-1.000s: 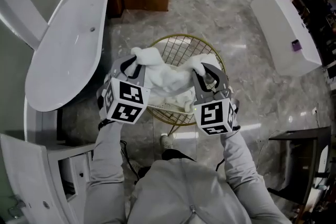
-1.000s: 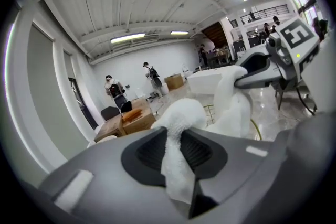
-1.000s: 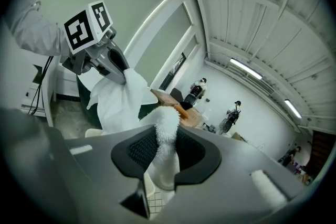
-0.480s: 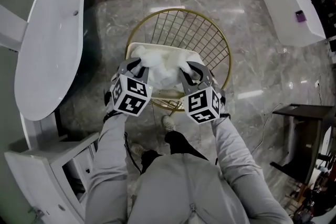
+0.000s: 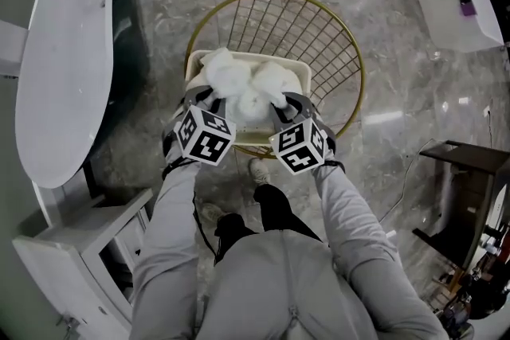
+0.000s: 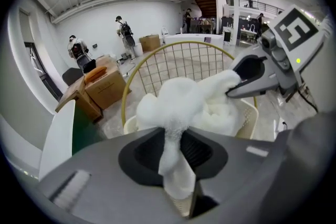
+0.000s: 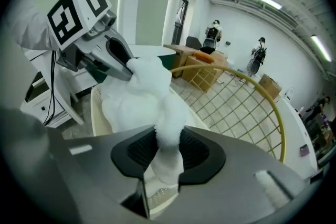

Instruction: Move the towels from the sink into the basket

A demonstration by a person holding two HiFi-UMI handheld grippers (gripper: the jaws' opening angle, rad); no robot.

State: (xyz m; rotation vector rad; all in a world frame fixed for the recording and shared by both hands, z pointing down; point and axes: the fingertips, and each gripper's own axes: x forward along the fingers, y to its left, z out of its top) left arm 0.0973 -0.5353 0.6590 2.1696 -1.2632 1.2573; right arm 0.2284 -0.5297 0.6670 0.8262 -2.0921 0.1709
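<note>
The white towel point(image 5: 247, 85), its ends clamped in the closed fingers of the left gripper point(image 5: 209, 98) and right gripper point(image 5: 283, 103), has sunk into the cream basket point(image 5: 301, 74), so release looks next.

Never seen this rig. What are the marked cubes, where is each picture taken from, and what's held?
No robot: a person wears a downward-looking head camera and holds a gripper in each hand; the marked cubes are part of those. The other two pictures come from cameras riding on each gripper, looking along its jaws. The left gripper and right gripper are both shut on a bunched white towel, over a cream basket by a gold wire frame on the floor.
</note>
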